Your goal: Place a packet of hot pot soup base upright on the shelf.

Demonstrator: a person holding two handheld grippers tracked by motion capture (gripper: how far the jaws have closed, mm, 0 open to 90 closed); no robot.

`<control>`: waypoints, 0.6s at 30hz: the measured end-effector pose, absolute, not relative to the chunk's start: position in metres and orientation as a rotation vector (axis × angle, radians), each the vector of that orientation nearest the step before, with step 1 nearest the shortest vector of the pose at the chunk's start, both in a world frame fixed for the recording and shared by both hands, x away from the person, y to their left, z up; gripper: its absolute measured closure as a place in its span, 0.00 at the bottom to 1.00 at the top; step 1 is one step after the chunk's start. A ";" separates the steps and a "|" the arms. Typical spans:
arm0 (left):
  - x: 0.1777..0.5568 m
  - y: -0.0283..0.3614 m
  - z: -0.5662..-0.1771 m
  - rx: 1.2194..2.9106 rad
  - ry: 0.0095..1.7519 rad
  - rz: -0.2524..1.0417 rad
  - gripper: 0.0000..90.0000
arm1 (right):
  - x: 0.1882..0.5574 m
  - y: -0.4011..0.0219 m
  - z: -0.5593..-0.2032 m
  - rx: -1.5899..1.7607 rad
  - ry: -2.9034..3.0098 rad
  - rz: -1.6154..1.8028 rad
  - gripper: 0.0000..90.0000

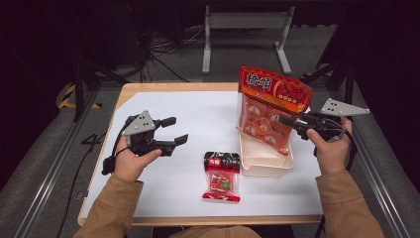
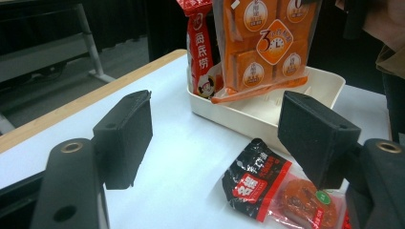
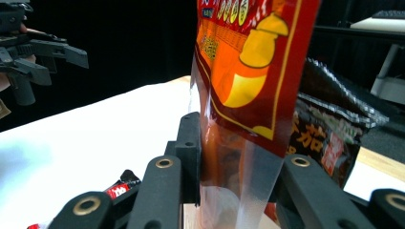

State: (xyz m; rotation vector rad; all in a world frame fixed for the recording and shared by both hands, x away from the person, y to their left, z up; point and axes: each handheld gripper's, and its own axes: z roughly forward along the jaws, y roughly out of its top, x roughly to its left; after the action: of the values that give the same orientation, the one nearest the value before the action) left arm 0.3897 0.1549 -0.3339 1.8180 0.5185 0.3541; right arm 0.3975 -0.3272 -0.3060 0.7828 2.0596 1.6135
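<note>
Right gripper (image 1: 283, 119) is clamped on the large orange snack bag (image 1: 274, 106), which stands upright, leaning slightly, with its lower end inside the cream tray (image 1: 267, 167) at the right side of the tabletop (image 1: 198, 119). In the right gripper view the 2 black jaws pinch the clear lower part of the bag (image 3: 248, 119) between them, pads pressed on the film from both sides. A dark packet (image 3: 334, 129) sits just behind the bag in that view; its lower end is hidden, so I cannot tell what it rests on.

Left gripper (image 1: 174, 130) hovers over the left part of the tabletop, jaws spread wide, nothing between them. It points toward the tray. In the left gripper view the tray (image 2: 329, 86) holds the orange bag (image 2: 267, 43) and, touching its side, a narrow red packet (image 2: 199, 47), also upright.

A small red-and-black packet (image 1: 222, 176) lies flat on the white surface, just beside the tray's near-left corner and well apart from both grippers. In the left gripper view this packet (image 2: 282, 191) lies below the right-hand jaw, not touched.

Both of the person's sleeves (image 1: 114, 208) are tan.
</note>
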 end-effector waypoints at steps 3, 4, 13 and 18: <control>0.391 0.154 -0.336 1.828 0.516 0.354 0.32 | 0.397 -0.328 -0.309 0.788 2.061 1.598 0.78; 0.391 0.153 -0.337 1.829 0.519 0.348 0.32 | 0.396 -0.327 -0.309 0.785 2.060 1.582 0.78; 0.391 0.150 -0.339 1.843 0.512 0.341 0.32 | 0.394 -0.322 -0.312 0.792 2.079 1.510 0.78; 0.392 0.150 -0.339 1.843 0.515 0.342 0.32 | 0.393 -0.322 -0.314 0.800 2.081 1.490 0.78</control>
State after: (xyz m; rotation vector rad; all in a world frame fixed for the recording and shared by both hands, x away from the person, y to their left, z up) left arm 0.3919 0.1505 -0.3387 1.8431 0.5150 0.3421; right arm 0.3934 -0.3216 -0.3144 0.7995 2.0812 1.4901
